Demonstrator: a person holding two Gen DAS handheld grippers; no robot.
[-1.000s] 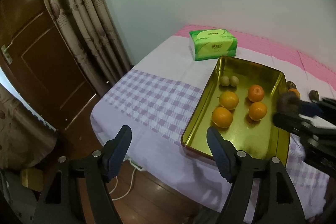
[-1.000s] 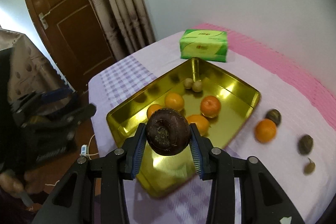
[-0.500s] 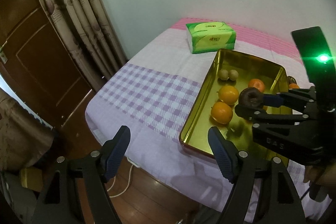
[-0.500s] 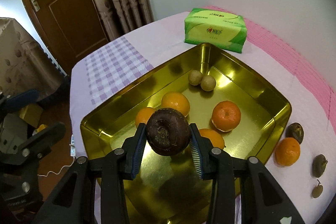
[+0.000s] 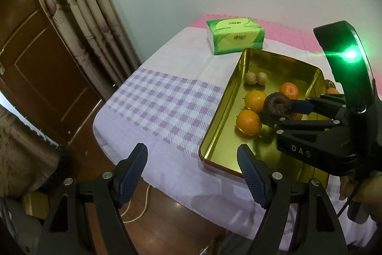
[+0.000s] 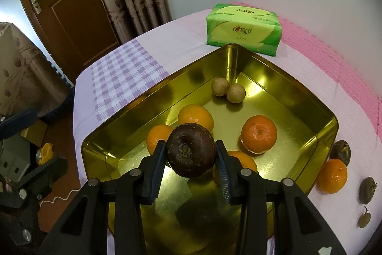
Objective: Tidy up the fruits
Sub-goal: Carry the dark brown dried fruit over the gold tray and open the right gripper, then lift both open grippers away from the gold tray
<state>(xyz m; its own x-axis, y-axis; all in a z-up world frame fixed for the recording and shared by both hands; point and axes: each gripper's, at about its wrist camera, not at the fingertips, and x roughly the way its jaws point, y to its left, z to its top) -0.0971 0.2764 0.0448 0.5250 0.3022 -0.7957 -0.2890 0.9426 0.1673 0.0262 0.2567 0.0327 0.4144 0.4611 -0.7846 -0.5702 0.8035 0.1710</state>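
The right gripper (image 6: 192, 155) is clamping a dark brown round fruit (image 6: 191, 149), probably a mangosteen, its two blue pads pressing on either side. The fruit is hanging over the near half of the gold tray (image 6: 296, 92), clear of the tray floor, with its dried stem end facing the camera; it is round, so no long axis is showing.

Sitting inside the tray are four oranges: one far left (image 6: 196, 116), one near left (image 6: 158, 139), one to the right (image 6: 259, 134) and one half hidden behind the right pad (image 6: 242, 160). Two small tan round fruits (image 6: 228, 90) are touching each other near the far corner.

Lying outside the tray on the right are a fifth orange (image 6: 331, 175), two more dark brown fruits (image 6: 341, 151) (image 6: 367, 189) and one small stemmed brownish fruit (image 6: 364, 219).

Beyond the far corner a single green tissue pack (image 6: 243, 29) is lying on the purple-checked tablecloth (image 6: 124, 78); its red printing is too small to read.

From the left wrist view, the left gripper (image 5: 192, 170) is hovering at the near table edge with its jaws spread apart, nothing between them, and they have just been opening a little further. The right gripper's body is reading "DAS".
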